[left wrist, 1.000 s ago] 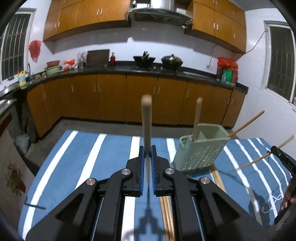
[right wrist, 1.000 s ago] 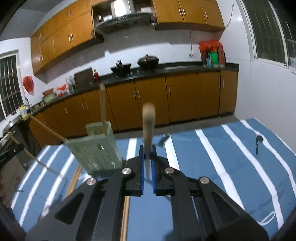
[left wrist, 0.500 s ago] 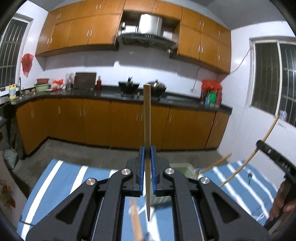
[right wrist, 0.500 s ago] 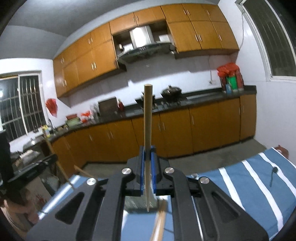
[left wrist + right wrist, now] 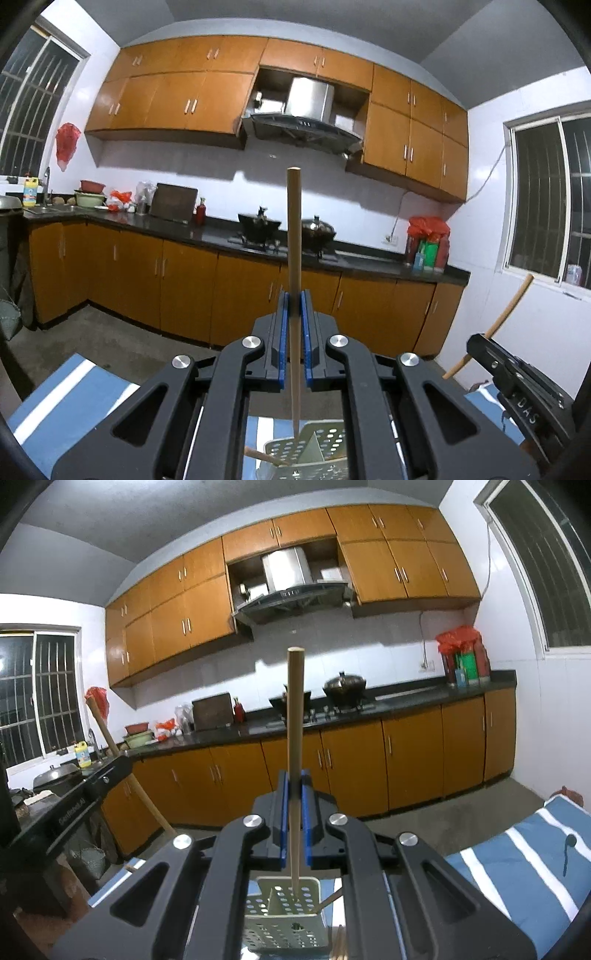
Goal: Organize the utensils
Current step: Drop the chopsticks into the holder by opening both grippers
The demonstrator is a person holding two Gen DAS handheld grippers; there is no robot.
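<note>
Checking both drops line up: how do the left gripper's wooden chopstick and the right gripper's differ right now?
The left gripper holds its wooden chopstick with the tip at the perforated green utensil holder rim; the right gripper has its wooden chopstick tip inside a compartment. Both are upright and clamped between blue pads.

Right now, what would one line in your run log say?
left gripper: shut on wooden chopstick | right gripper: shut on wooden stick | both upright above perforated green holder

Orange-brown cabinets (image 5: pixel 192 280) run under a dark countertop (image 5: pixel 218 234), where a wok (image 5: pixel 258 225) and a lidded pot (image 5: pixel 318 230) sit on the stove beneath a steel range hood (image 5: pixel 303 118). Down low, a blue-and-white striped cloth (image 5: pixel 517 864) covers the table, and red bags (image 5: pixel 460 637) sit at the counter's far right.
</note>
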